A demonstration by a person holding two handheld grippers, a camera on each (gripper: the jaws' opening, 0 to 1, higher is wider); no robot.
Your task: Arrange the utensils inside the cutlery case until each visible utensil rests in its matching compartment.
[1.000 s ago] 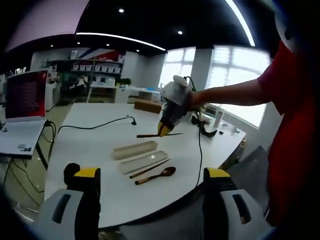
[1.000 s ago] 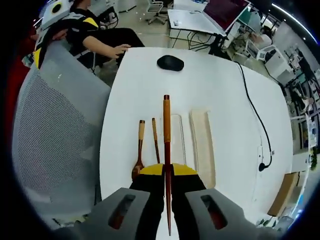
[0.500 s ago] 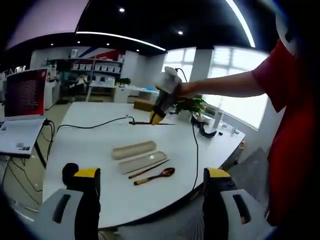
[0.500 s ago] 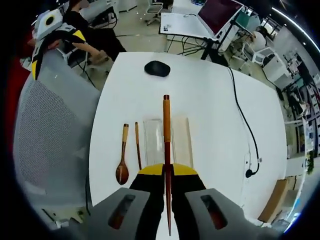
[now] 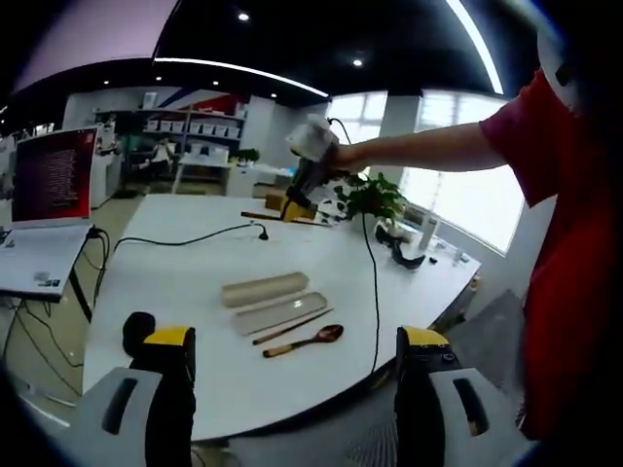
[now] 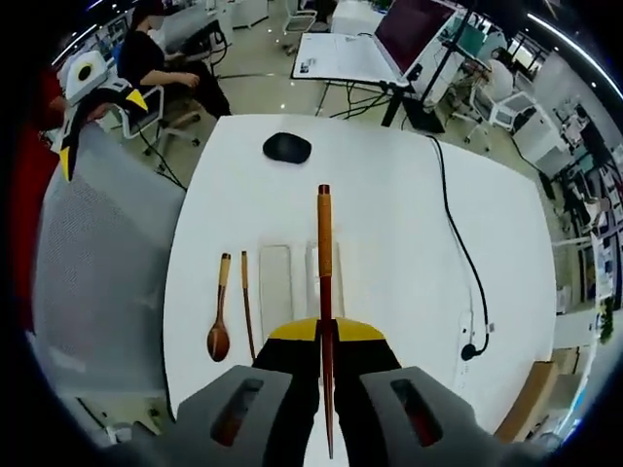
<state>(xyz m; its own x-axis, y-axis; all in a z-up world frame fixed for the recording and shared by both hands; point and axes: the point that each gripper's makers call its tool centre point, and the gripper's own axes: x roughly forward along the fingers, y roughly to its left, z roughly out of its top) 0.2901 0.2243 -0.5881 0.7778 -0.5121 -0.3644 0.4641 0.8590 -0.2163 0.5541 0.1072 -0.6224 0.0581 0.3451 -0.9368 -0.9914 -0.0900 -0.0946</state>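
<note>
My right gripper is shut on a reddish-brown chopstick, held high above the white table. In the left gripper view a person's hand holds that gripper up at the table's far side, the chopstick sticking out sideways. On the table lie a beige cutlery case, its clear lid, a second chopstick and a wooden spoon. From above, the spoon, chopstick and lid lie side by side. My left gripper is open near the table's edge.
A black mouse and a black cable lie on the table. A grey mesh chair stands at its edge. A laptop sits on a side desk, and a plant at the far end.
My right gripper has risen and drawn away from the table with the chopstick still in it. The left gripper has stayed put.
</note>
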